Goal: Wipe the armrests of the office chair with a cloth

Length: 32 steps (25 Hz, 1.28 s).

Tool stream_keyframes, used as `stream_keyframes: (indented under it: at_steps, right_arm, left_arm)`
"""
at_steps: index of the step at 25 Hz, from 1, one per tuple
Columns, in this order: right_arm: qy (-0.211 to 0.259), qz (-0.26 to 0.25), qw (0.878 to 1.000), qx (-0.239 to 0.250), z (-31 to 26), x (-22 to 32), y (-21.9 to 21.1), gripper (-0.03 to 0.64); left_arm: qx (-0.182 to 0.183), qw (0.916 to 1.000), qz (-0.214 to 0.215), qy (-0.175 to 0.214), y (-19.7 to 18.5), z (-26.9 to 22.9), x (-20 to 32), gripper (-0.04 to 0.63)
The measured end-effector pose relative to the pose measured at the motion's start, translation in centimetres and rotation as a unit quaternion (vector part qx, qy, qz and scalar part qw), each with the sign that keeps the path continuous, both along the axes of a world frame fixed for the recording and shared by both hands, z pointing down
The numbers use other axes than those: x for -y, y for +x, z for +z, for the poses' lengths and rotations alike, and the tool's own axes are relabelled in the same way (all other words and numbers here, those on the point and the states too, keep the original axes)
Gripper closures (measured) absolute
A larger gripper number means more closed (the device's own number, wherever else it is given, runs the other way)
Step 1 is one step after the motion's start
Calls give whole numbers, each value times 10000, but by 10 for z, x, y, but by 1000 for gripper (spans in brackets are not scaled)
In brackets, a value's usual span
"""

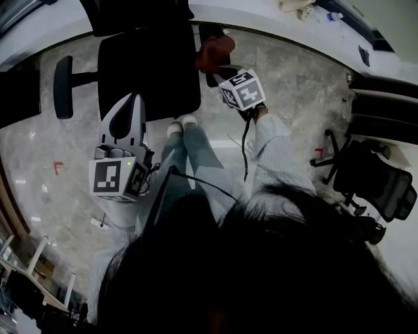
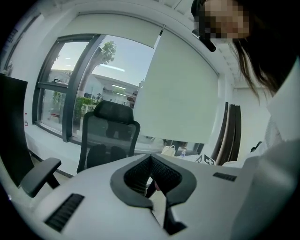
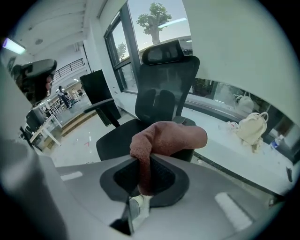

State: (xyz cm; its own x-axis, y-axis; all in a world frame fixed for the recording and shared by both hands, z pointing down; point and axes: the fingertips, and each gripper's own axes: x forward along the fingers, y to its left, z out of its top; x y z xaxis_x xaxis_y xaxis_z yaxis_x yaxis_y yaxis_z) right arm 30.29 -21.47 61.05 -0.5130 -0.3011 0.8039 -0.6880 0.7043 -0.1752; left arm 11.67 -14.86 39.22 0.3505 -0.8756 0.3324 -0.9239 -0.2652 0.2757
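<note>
The black office chair (image 1: 147,65) stands in front of me, and its left armrest (image 1: 63,86) is bare. My right gripper (image 1: 221,70) is shut on a reddish-brown cloth (image 1: 214,52), which lies on the chair's right side and hides that armrest. In the right gripper view the cloth (image 3: 164,138) bulges out of the jaws, with the chair (image 3: 164,89) close behind. My left gripper (image 1: 134,98) hangs shut and empty at the seat's front edge. The left gripper view shows the chair back (image 2: 110,131) and an armrest pad (image 2: 40,174).
A curved white desk (image 1: 274,19) runs behind the chair, with a pale bag (image 3: 251,126) on it. A second black chair (image 1: 379,182) stands at the right, and a dark object (image 1: 19,98) at the left. My legs and shoes (image 1: 183,124) are just before the seat.
</note>
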Motion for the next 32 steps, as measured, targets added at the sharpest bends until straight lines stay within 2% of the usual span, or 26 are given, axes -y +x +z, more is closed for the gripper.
stream_keyframes:
  at_steps: [6,11,17,26,32]
  right_arm:
    - [-60,124,9997,195,-9,-57,18,589]
    - [-64,177,9995,257,-8,-63,25,589]
    - [-35,226,9993,308,-8,-10,28,589]
    - [-44,235,9997,-53,20,113,-10,589]
    - [-217,599,9979,-74,27,139,-25,589]
  left_arm:
    - [-3,9996,184,197,19,-9,1,592]
    - [2,9996,219,154,27,-8,-2,592]
    - [45,10000,34,35,25,-1,-5,592]
    - [154,9975,-645,-238,-23,15,-17,592]
    - [192,9958,-846,-279,-44,18,-20,592]
